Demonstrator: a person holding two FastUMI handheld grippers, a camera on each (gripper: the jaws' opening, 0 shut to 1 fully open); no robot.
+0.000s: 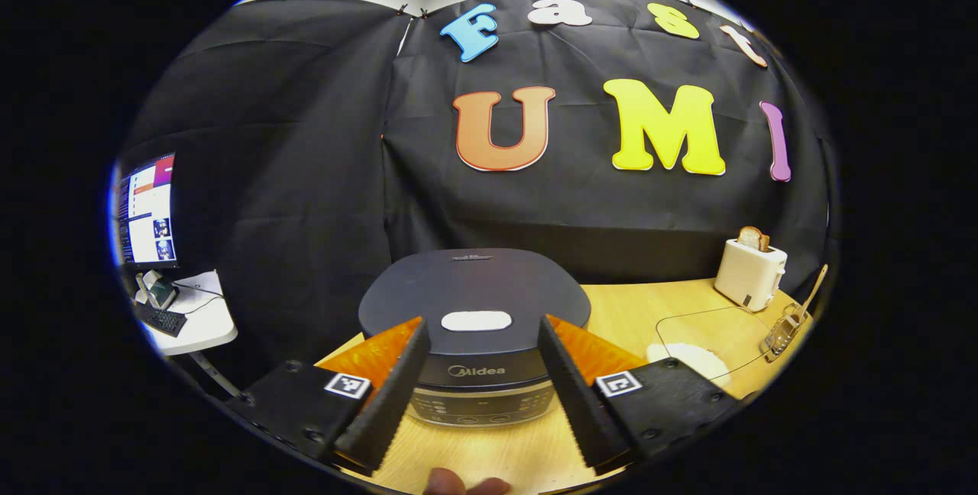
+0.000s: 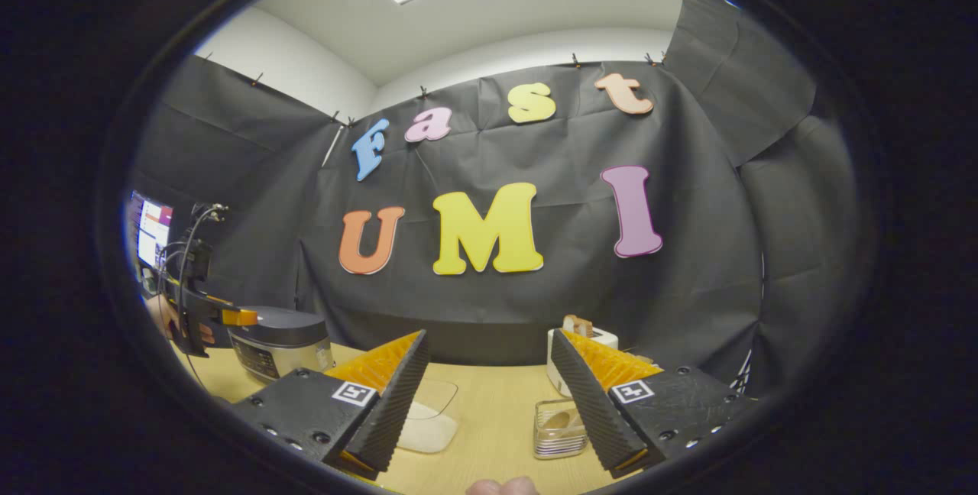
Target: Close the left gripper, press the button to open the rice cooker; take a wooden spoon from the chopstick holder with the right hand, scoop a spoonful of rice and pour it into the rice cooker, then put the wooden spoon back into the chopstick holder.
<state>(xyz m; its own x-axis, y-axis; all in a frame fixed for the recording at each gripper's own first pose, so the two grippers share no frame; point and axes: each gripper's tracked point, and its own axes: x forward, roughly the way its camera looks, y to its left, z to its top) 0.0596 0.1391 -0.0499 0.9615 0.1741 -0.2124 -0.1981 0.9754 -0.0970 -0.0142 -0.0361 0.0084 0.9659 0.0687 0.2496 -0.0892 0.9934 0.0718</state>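
In the left gripper view the left tongs (image 1: pixel 480 388) stand released, their two fingers spread wide and holding nothing, hovering in front of the dark grey, rounded rice cooker (image 1: pixel 474 296) that sits on the pale wooden table (image 1: pixel 634 312). The cooker's lid is down, and the white oval button (image 1: pixel 476 320) on its top lies between the two fingers, just beyond their tips and untouched. To the right of the cooker a clear glass bowl (image 1: pixel 707 327) holds a heap of white rice (image 1: pixel 688 361). Farther right, near the table's edge, stands the metal wire chopstick holder (image 1: pixel 781 333) with the light wooden spoon (image 1: pixel 816 285) leaning upright out of it. Behind the bowl is a cream-coloured toaster (image 1: pixel 749 275) with a slice of brown bread (image 1: pixel 752 237) poking from its slot. At far left a lit computer monitor (image 1: pixel 147 211) stands over a small white side table (image 1: pixel 200 319) with a black keyboard (image 1: pixel 160 319).

In the right gripper view the right tongs (image 2: pixel 489 396) are likewise released and empty, fingers well apart, held above the table. The chopstick holder (image 2: pixel 559 428) sits on the table just inside the right finger, and the bowl of rice (image 2: pixel 432 415) just inside the left finger. The rice cooker (image 2: pixel 281 338) stands at far left, with the left tongs (image 2: pixel 229 318) held at the level of its lid
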